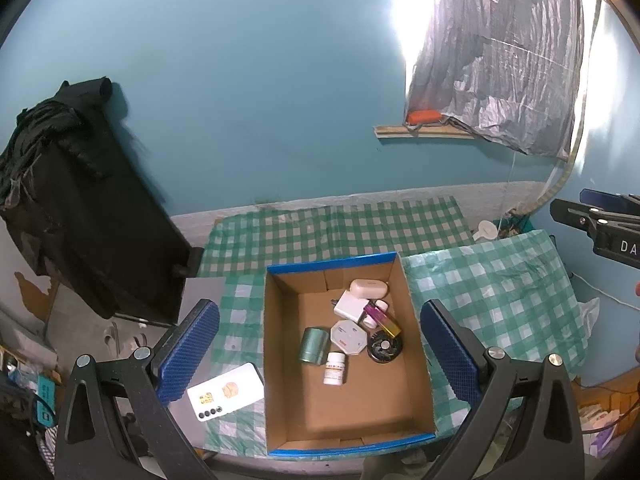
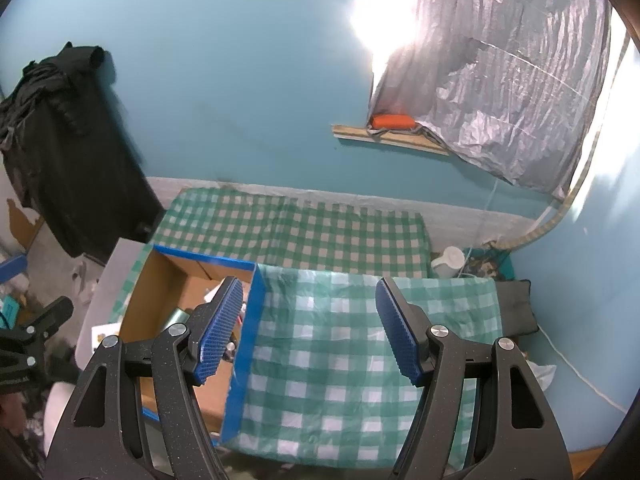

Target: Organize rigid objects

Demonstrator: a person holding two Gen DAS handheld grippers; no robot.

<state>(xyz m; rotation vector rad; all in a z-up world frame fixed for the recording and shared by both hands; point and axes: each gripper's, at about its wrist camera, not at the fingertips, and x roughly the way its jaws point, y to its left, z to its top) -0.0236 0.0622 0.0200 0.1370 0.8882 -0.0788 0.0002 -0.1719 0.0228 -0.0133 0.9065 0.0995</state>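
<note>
A blue-edged cardboard box sits on the green checked cloth. Inside lie a green cylinder, a white pill bottle, a white octagonal case, a black round fan, a purple and yellow lighter, a white charger and a white earbud case. My left gripper hangs open above the box with nothing between its fingers. My right gripper is open over the box's right wall and the cloth, holding nothing.
A white card lies on the grey surface left of the box. Black clothes hang at the left. A white kettle stands at the back right. A silver sheet hangs on the blue wall.
</note>
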